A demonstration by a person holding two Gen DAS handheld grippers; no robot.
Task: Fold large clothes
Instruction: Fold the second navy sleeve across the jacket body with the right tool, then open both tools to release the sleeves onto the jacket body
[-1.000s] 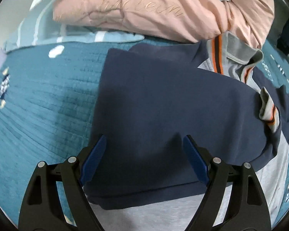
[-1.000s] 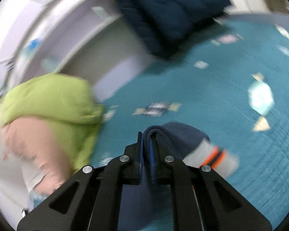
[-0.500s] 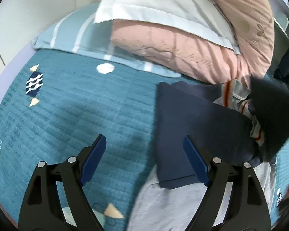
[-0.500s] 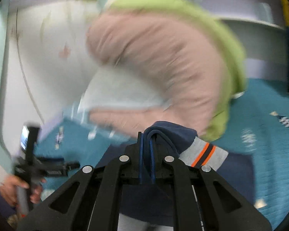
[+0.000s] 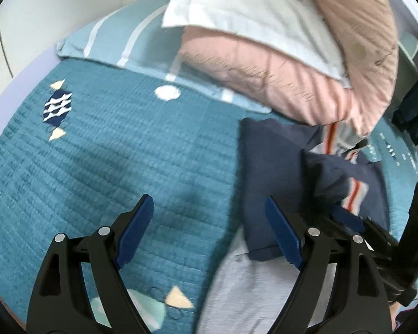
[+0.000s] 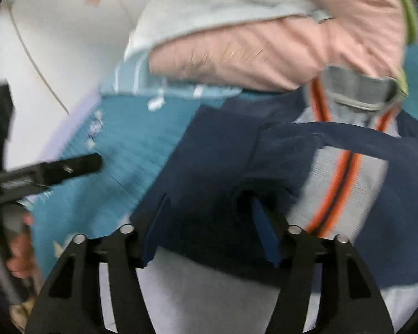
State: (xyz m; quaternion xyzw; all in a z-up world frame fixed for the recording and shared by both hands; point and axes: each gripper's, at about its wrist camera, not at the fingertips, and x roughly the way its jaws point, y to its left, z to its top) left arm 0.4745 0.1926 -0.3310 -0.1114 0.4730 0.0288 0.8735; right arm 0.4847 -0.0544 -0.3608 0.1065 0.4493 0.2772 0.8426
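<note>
A navy and grey sweatshirt (image 5: 270, 172) with orange-striped cuffs lies on the teal bedspread, both sleeves folded in over its body. My left gripper (image 5: 209, 228) is open and empty, above the bedspread just left of the garment. My right gripper (image 6: 209, 222) is open just above the sweatshirt (image 6: 214, 153), and its folded sleeve with the striped cuff (image 6: 340, 183) lies beside the right finger. The right gripper also shows in the left wrist view (image 5: 370, 236), over the sleeve.
A pink quilt (image 5: 292, 78) and white and blue pillows (image 5: 119, 36) pile against the garment's collar end. The teal bedspread (image 5: 111, 153) stretches left. Dark clothes (image 5: 415, 111) sit at far right. The left gripper and hand show in the right wrist view (image 6: 41, 172).
My right gripper swung the sleeve over the sweatshirt's body and opened, letting it go. My left gripper moved off the garment to the left, still open.
</note>
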